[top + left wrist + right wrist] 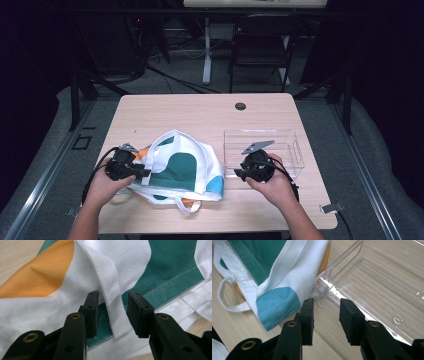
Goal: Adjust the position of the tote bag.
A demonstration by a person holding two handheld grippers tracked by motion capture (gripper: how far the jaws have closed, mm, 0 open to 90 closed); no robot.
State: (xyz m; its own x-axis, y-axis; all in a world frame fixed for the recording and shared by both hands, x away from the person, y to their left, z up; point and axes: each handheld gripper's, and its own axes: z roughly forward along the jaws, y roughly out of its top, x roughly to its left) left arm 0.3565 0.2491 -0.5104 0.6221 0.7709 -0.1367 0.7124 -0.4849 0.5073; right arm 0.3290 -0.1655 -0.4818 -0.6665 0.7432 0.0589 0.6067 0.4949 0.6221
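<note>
Tote bag (182,170) lies flat and rumpled on the surface (200,112), left of centre, just beside the clear plastic tray (295,150), which sits empty to its right; the bag's lower right corner lies close to the tray's near corner; left claw (111,315) is at the bag's left edge, jaws partly open with a white strap (110,290) of the bag between them, pads not yet pressing on it, so no grip made; right claw (325,320) hovers over bare wood in the gap between the bag's blue corner and the tray, jaws partly open, holding nothing; looks like the very start, grasp being set up; bag not lifted, not folded, nothing in the tray; everything is left to do.
</note>
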